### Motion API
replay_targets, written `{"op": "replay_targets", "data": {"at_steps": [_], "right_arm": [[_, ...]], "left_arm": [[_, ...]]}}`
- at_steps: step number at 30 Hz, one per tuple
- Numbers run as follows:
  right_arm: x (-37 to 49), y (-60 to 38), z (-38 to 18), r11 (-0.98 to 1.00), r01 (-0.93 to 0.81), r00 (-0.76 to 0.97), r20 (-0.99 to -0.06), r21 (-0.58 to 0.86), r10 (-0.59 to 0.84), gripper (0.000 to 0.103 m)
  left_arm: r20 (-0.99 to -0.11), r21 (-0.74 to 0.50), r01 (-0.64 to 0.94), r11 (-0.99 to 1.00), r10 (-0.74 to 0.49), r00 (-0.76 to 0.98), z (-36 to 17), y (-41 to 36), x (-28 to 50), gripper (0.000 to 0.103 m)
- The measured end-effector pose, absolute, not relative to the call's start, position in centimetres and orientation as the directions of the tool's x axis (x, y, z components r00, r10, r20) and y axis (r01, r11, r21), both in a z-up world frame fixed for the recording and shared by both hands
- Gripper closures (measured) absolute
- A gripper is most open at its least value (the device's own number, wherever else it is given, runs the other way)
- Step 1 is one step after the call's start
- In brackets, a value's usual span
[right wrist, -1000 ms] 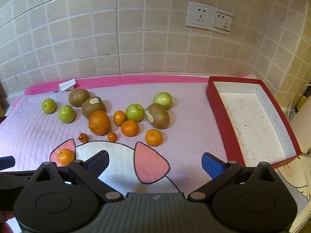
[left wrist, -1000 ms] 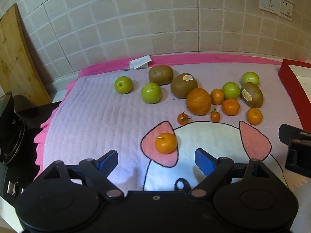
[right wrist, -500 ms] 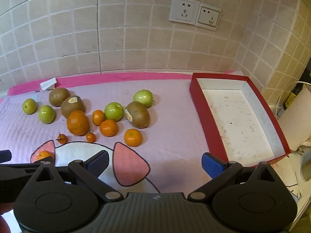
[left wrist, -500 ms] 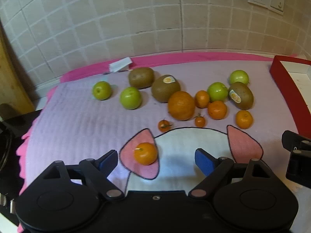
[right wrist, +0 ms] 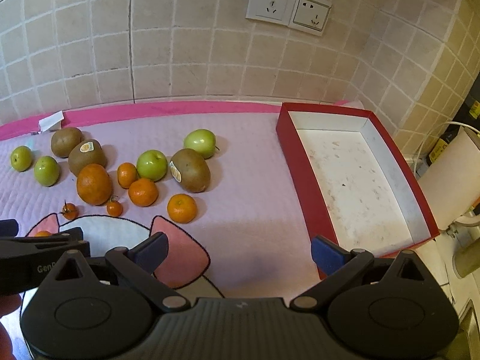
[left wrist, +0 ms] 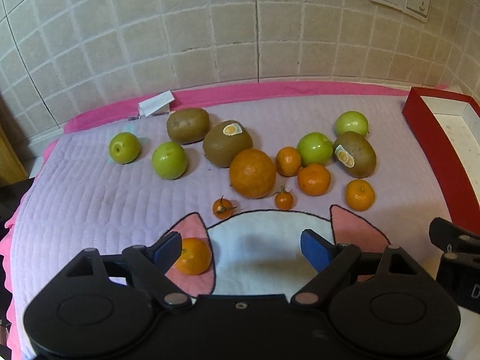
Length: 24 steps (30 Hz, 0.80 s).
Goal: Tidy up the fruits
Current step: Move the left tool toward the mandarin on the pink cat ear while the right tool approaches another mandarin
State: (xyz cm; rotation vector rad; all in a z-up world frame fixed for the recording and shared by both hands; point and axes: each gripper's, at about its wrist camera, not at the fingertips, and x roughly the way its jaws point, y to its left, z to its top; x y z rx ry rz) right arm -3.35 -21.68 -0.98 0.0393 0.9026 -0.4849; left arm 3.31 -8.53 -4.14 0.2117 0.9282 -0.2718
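Fruit lies loose on a purple quilted mat: green apples, kiwis, a big orange, mandarins and small tomatoes. One mandarin lies apart, just inside my left gripper's left fingertip. My left gripper is open and empty above the mat's cat picture. My right gripper is open and empty, to the right of the fruit. A red tray with a white inside stands at the right and holds no fruit.
A tiled wall with two sockets runs behind the mat. A folded white paper lies at the mat's back edge. The left gripper's body shows low left in the right wrist view. White containers stand right of the tray.
Both grippers have swung to the right. The lone mandarin has slid from the middle of my left gripper's gap to its left fingertip. The tray has come nearer the centre of the right view.
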Motion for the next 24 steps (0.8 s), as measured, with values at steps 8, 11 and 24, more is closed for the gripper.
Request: {"op": "replay_targets", "data": {"at_steps": [8,11,24], "right_arm": [[-2.8,-24.4,-0.9,0.933,0.340,0.568,-0.765,-0.118,-0.304,0.000],[-2.6,-24.9,-1.2,0.945,0.312,0.574,-0.774,-0.094,-0.267,0.001],[-2.5,-25.0,-1.6,0.949,0.304,0.559,-0.790,-0.089,-0.253,0.003]], "left_arm": [[-0.804,0.147,0.230,0.962,-0.020,0.594,-3.3,-10.4,2.0,0.002],[-0.812,0.137,0.191,0.972,-0.001,0.584,-3.3,-10.3,1.2,0.002],[-0.821,0.108,0.174,0.979,-0.011,0.571,-3.7,-10.5,0.7,0.002]]}}
